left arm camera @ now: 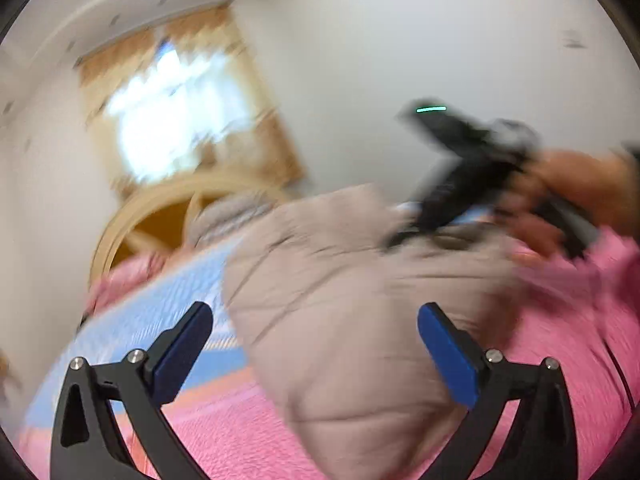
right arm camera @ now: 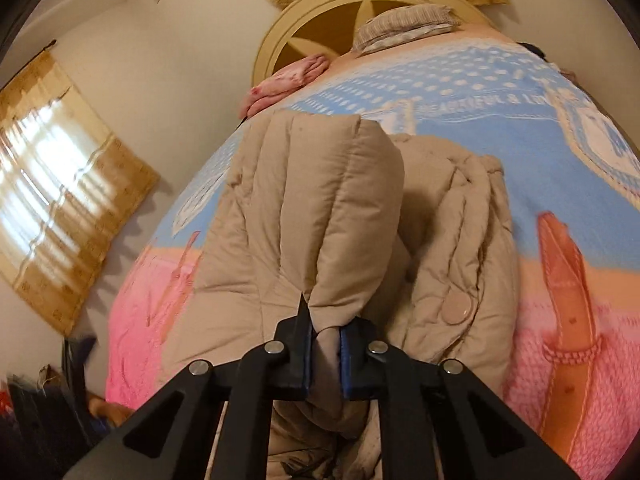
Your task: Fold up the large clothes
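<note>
Garment: beige padded jacket [right arm camera: 320, 184] lay bunched on the bed [right arm camera: 560, 320], one part doubled over.
Progress: seemingly mid-fold; flattening and further folds were left.
Right gripper [right arm camera: 325, 346]: fingers pinched a jacket edge.
Left gripper [left arm camera: 316, 356]: fingers spread, empty.
Containers: none in view.

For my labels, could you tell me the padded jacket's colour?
Beige padded jacket, clearest in the right wrist view.

Left wrist view blurred: jacket [left arm camera: 340, 280], hand [left arm camera: 560, 200].
</note>
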Demonstrator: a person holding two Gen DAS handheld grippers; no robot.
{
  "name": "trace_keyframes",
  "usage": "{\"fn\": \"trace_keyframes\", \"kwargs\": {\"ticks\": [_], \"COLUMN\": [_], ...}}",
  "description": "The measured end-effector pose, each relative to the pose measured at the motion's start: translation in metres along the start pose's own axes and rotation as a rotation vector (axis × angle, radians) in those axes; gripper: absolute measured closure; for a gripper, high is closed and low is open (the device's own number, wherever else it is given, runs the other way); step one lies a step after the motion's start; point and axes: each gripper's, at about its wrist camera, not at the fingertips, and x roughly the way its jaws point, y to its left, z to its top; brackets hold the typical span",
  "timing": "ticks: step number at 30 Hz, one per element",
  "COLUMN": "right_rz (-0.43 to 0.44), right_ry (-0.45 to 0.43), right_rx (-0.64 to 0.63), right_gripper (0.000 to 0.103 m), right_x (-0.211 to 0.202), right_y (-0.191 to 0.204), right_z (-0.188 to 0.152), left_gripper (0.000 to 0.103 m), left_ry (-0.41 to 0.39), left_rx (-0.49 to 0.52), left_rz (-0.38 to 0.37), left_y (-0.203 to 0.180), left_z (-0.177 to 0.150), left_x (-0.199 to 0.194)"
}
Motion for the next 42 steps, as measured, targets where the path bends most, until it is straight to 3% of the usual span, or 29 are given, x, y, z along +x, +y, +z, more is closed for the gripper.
{"fn": "trace_keyframes", "kwargs": {"ticks": [4, 9, 11, 13, 14, 17, 19, 22, 26, 29, 32, 36, 42], "right_rz": [-0.04, -0.05, -0.051, -0.056, -0.074, -0.183, -0.305, -0.328, -0.303, -0.354, -0.418, -0.417, -0.396], "right_ry": [-0.058, -0.132, -0.16, -0.19, -0.21, -0.289, -0.391, -0.459, -0.41, -0.289, -0.226, -0.228, -0.22], "right_rx": [0.054, 0.126, 0.161, 0.186, 0.184, 0.203, 0.182, 0.082, -0.012, 0.001, 0.002, 0.026, 0.063], "right_gripper": [0.093, 0.093, 0.093, 0.092, 0.091, 0.081, 0.08, 0.08, 0.08, 0.08, 0.08, 0.078, 0.067], "right_x": [0.001, -0.008, -0.009, -0.012, -0.016, -0.042, -0.068, -0.087, -0.063, -0.025, -0.004, 0.005, 0.013], "right_y": [-0.011, -0.028, -0.034, -0.039, -0.038, -0.032, -0.017, 0.014, 0.035, 0.023, 0.008, -0.015, -0.044], "right_z": [-0.019, -0.04, -0.046, -0.049, -0.05, -0.051, -0.048, -0.03, 0.007, 0.027, 0.023, 0.013, 0.006], "left_gripper": [0.0, 0.0, 0.0, 0.0, 0.0, 0.0, 0.0, 0.0, 0.0, 0.0, 0.0, 0.0, 0.0], "left_ry": [0.114, 0.164, 0.236, 0.332, 0.374, 0.356, 0.353, 0.36, 0.338, 0.271, 0.345, 0.46, 0.461], "left_rx": [-0.11, -0.278, -0.236, -0.158, -0.104, -0.096, -0.095, -0.104, -0.114, -0.177, -0.226, -0.3, -0.267], "left_rz": [0.062, 0.01, 0.017, 0.082, 0.067, 0.061, 0.062, 0.048, 0.046, 0.126, 0.203, 0.156, 0.194], "left_y": [0.024, 0.031, 0.011, -0.008, -0.023, -0.036, -0.035, -0.031, -0.03, -0.004, 0.022, 0.027, 0.007], "left_z": [0.019, 0.046, 0.051, 0.038, 0.031, 0.019, 0.02, 0.02, 0.034, 0.051, 0.049, 0.026, 0.015], "left_x": [0.044, 0.073, 0.097, 0.123, 0.133, 0.128, 0.125, 0.133, 0.132, 0.135, 0.173, 0.215, 0.23]}}
